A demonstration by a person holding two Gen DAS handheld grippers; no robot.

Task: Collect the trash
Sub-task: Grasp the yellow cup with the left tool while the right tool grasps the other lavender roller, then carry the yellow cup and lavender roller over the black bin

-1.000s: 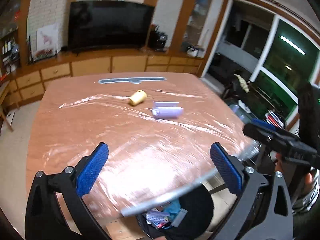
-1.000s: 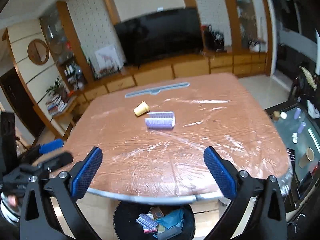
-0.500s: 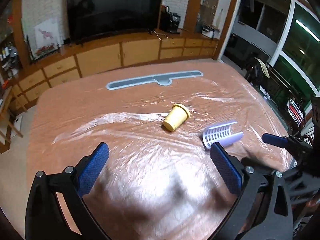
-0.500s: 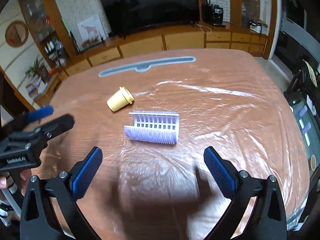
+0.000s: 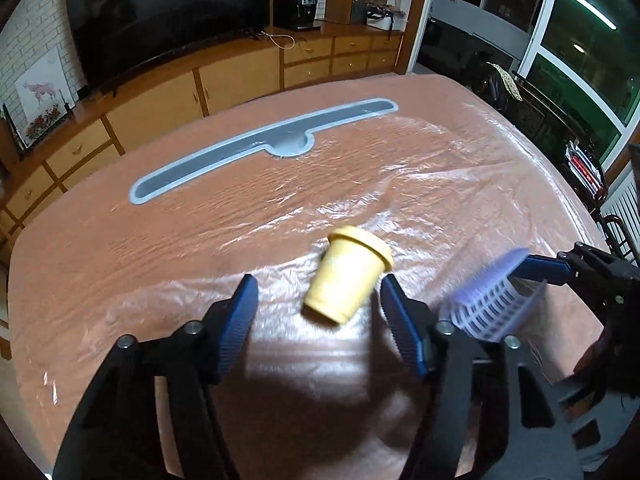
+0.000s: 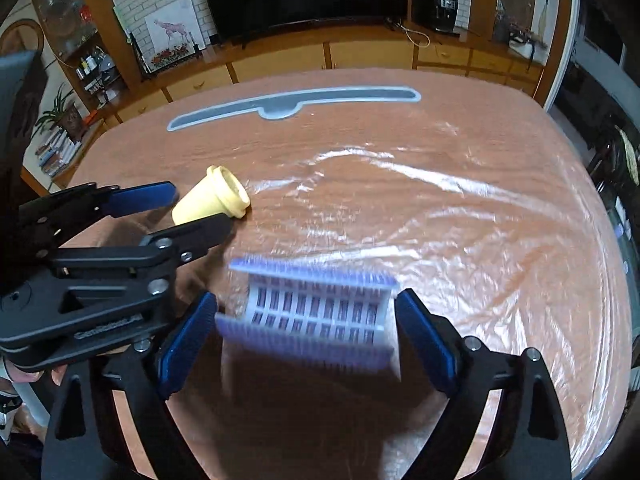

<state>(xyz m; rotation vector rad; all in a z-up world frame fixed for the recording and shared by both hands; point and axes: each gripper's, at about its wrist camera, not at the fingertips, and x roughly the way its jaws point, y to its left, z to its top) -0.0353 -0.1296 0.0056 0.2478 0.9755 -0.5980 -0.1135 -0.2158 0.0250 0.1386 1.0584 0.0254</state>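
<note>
A yellow paper cup lies on its side on the plastic-covered table. My left gripper is open with the cup between its fingertips; the right finger is close to the cup. A purple slotted plastic tray lies on the table between the open fingers of my right gripper, close to both pads. The tray also shows in the left wrist view, and the cup in the right wrist view. The left gripper shows there too.
A long grey strip lies across the far side of the table, also in the right wrist view. Wooden cabinets and a TV stand behind. Chairs and clutter stand off the right edge.
Both grippers have moved forward and down over the table. The left now straddles the cup and the right straddles the purple tray. The bin below the table edge has left view.
</note>
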